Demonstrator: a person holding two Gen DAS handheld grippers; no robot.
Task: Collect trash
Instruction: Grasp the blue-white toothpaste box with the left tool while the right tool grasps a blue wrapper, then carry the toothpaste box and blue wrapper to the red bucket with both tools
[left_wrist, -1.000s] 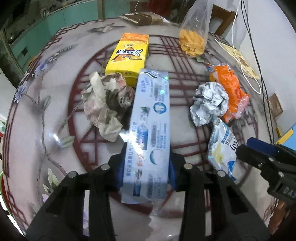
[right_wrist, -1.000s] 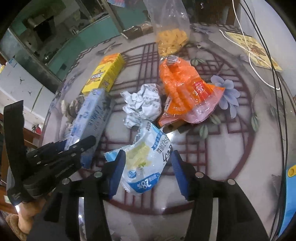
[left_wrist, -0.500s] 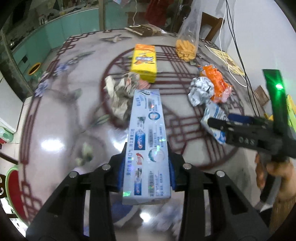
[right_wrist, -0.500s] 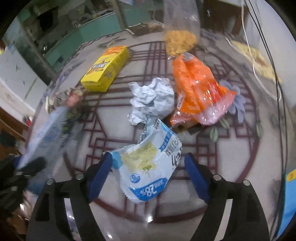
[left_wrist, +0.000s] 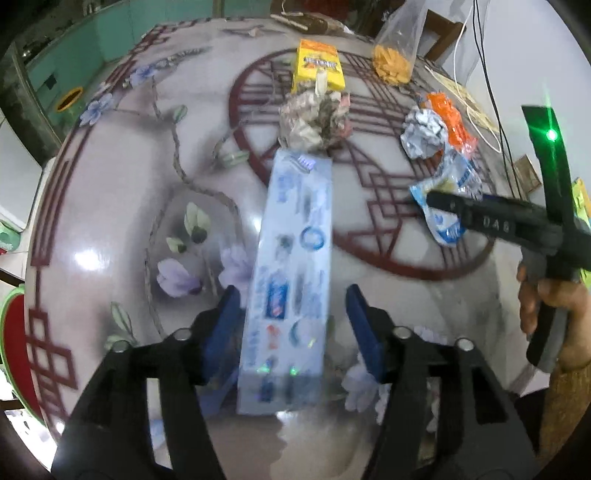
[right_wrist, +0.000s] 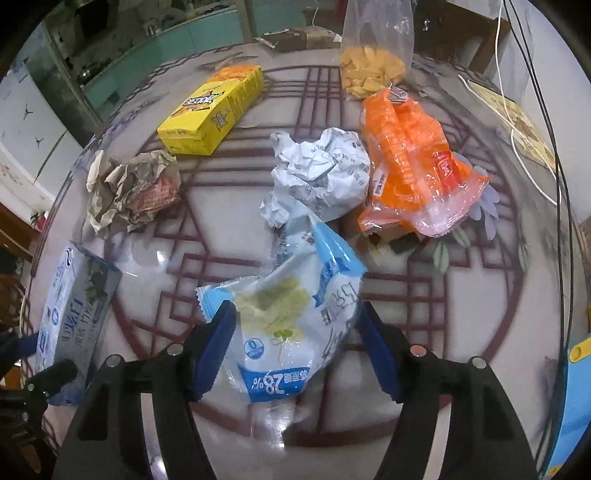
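Note:
My left gripper (left_wrist: 293, 317) stands open around a long pale-blue toothpaste box (left_wrist: 293, 273); there is a gap between its right finger and the box. The box also shows at the left of the right wrist view (right_wrist: 72, 310). My right gripper (right_wrist: 297, 341) is open with a blue-and-white snack bag (right_wrist: 291, 321) between its fingers, not squeezed. On the round table (left_wrist: 110, 229) lie a brown crumpled paper (left_wrist: 314, 120), a white crumpled paper (right_wrist: 321, 173), an orange wrapper (right_wrist: 410, 166) and a yellow box (right_wrist: 212, 109).
A clear bag of yellow chips (right_wrist: 371, 55) stands at the table's far side. White cables (right_wrist: 517, 125) run along the right edge. A wooden chair (left_wrist: 441, 33) is behind the table.
My left gripper has pulled back toward the table's near edge with the toothpaste box and its fingers have spread apart. My right gripper has opened wider around the snack bag.

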